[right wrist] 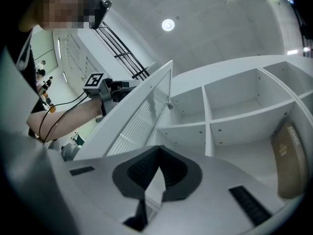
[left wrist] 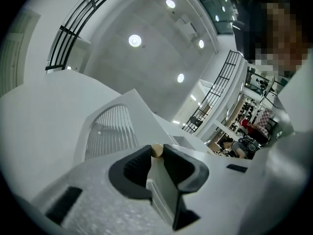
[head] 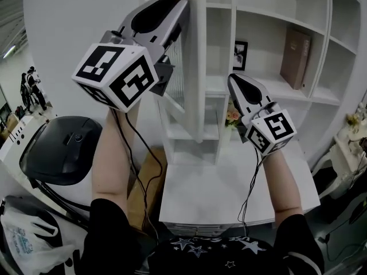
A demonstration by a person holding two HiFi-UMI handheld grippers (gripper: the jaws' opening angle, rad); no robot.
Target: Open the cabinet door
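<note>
Up at 11 o'clock in the head view, the left gripper is shut tight on the edge of the cabinet door. A small tan knob sits right at its jaw tips. The door has a stripy glass panel and stands swung out from the white cabinet. At 2 o'clock from the middle, the right gripper holds nothing, with its jaws pressed together. Farther out at 2 o'clock, a brown book leans on a shelf.
</note>
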